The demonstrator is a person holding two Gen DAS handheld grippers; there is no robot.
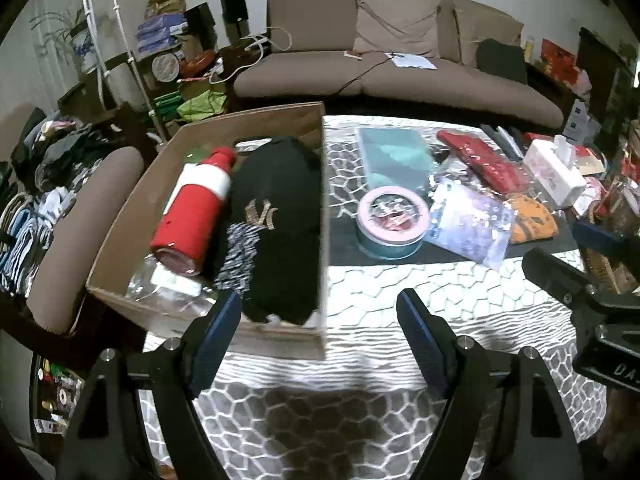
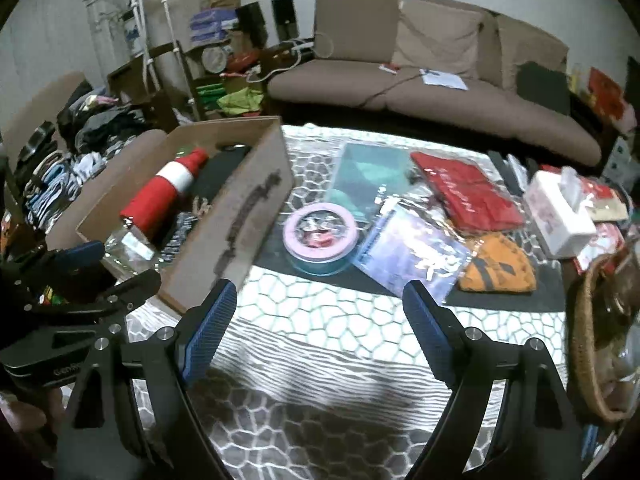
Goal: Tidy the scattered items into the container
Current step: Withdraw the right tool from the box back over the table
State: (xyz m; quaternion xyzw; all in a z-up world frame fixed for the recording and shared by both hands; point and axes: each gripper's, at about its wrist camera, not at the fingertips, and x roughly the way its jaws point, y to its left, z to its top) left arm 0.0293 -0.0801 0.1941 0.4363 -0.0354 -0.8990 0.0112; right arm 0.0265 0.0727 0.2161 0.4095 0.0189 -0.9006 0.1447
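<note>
While the patterned table (image 2: 320, 320) spreads wide under both tools, the cardboard box (image 2: 240, 208) takes up its left side, already loaded with a red-and-white bottle (image 1: 192, 208), a black cap (image 1: 280, 216) and what looks like a clear plastic item at the near corner, though blur makes that hard to call. Right of the box lie the loose things, packed near one another: a teal flat packet (image 2: 368, 176) at the back, a red packet (image 2: 468, 196) beside it, a white tissue box (image 2: 560, 216) further right, a purplish bagged item (image 2: 412, 252), an orange cloth piece (image 2: 500, 268), and, closest to the box wall, a round tin (image 2: 320, 238).

Both tools are released and empty: the left gripper (image 1: 320, 312) hangs over the box's near right corner, the right gripper (image 2: 320, 304) over bare table with its blue pads (image 2: 212, 320) well apart.

That tin lies straight ahead of the right gripper, just beyond its tips, while from the left gripper it sits ahead and to the right. Being round, it offers no long axis to line up with, so I judge the right hand the nearer and better placed for the next pick, with a short carry leftward into the box.
</note>
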